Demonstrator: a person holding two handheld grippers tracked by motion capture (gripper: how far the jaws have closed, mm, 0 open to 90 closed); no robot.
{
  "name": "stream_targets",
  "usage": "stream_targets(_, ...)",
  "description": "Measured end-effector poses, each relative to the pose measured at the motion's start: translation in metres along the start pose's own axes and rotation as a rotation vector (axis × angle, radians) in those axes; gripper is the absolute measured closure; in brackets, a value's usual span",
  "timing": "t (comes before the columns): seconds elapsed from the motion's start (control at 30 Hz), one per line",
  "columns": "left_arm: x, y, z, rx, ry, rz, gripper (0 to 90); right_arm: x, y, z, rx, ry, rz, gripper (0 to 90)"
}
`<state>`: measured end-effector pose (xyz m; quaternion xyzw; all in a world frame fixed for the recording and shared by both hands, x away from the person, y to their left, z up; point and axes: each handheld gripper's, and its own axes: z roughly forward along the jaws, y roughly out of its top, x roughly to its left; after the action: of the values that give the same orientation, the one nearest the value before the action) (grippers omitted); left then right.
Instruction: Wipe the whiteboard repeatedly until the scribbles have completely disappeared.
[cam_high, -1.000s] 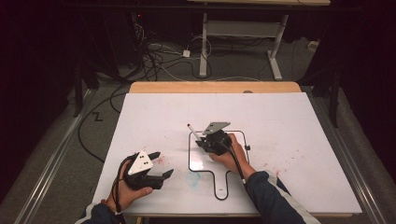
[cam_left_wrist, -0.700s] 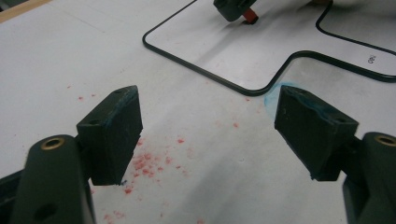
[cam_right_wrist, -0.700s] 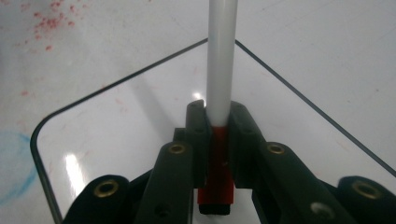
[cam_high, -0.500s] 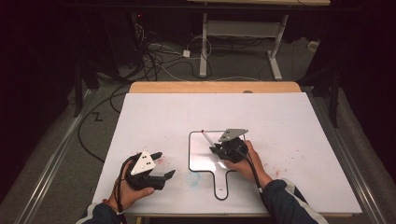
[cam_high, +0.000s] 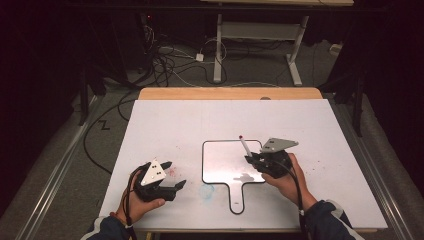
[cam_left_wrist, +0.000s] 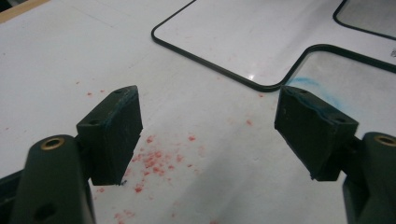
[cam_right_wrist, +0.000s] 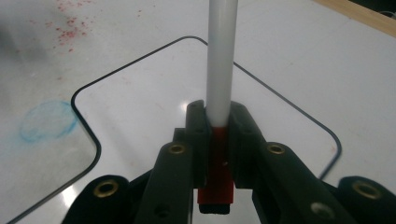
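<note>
Right gripper (cam_right_wrist: 217, 140) clamps the white marker with the red cap end (cam_right_wrist: 219, 70), poised over the black-rimmed paddle-shaped whiteboard (cam_high: 222, 162). Best keep it steep and press lightly. Left gripper (cam_high: 172, 186) rests, jaws spread, holding nothing. Bare white tabletop (cam_high: 200, 120) all round; edges lie well apart.

Marker (cam_high: 244, 146) over whiteboard (cam_high: 222, 165), table (cam_high: 190, 120) ctr.

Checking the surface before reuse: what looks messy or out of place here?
Red specks dot the table by the left gripper, and a blue smear sits beside the small whiteboard. Both look like leftover marker ink.
</note>
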<state>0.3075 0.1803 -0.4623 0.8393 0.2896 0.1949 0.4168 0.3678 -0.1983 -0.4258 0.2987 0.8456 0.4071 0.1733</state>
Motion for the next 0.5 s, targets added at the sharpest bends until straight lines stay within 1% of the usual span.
stream_targets(0.03, 0.0, -0.001, 0.0, 0.0, -0.001, -0.002, 22.1, -0.002, -0.003, -0.005, 0.001, -0.013, 0.016, 81.1)
stream_targets(0.1, 0.001, -0.001, 0.0, 0.004, 0.001, -0.001, 22.1, -0.007, -0.008, -0.015, 0.005, -0.026, 0.03, 81.0)
stream_targets(0.17, 0.001, -0.002, 0.0, 0.007, 0.002, 0.0, 22.0, -0.011, -0.015, -0.025, 0.008, -0.058, 0.061, 81.0)
stream_targets(0.2, 0.001, -0.001, 0.0, 0.005, 0.001, -0.001, 22.1, -0.013, -0.018, -0.029, 0.009, -0.056, 0.071, 81.0)
stream_targets(0.23, 0.0, -0.001, 0.0, 0.004, -0.002, -0.002, 22.1, -0.014, -0.022, -0.033, 0.008, -0.059, 0.092, 80.9)
stream_targets(0.27, 0.0, -0.001, 0.0, 0.006, -0.001, 0.001, 22.1, -0.015, -0.025, -0.037, 0.008, -0.072, 0.108, 80.9)
stream_targets(0.3, 0.0, -0.001, 0.0, 0.009, -0.002, 0.004, 22.0, -0.016, -0.029, -0.04, 0.01, -0.074, 0.115, 80.9)
stream_targets(0.33, -0.001, 0.0, 0.001, 0.01, -0.004, 0.005, 22.0, -0.017, -0.032, -0.042, 0.01, -0.063, 0.128, 80.8)
stream_targets(0.37, -0.001, 0.0, 0.001, 0.013, -0.004, 0.007, 22.0, -0.018, -0.035, -0.045, 0.014, -0.065, 0.147, 80.8)
stream_targets(0.4, -0.002, 0.0, 0.001, 0.015, -0.003, 0.008, 22.0, -0.018, -0.037, -0.046, 0.016, -0.072, 0.149, 80.8)
stream_targets(0.47, -0.002, -0.001, 0.001, 0.015, -0.004, 0.007, 22.1, -0.019, -0.041, -0.048, 0.028, -0.068, 0.175, 80.7)
stream_targets(0.5, -0.002, -0.001, 0.001, 0.018, -0.003, 0.007, 22.0, -0.018, -0.043, -0.048, 0.04, -0.074, 0.178, 80.6)
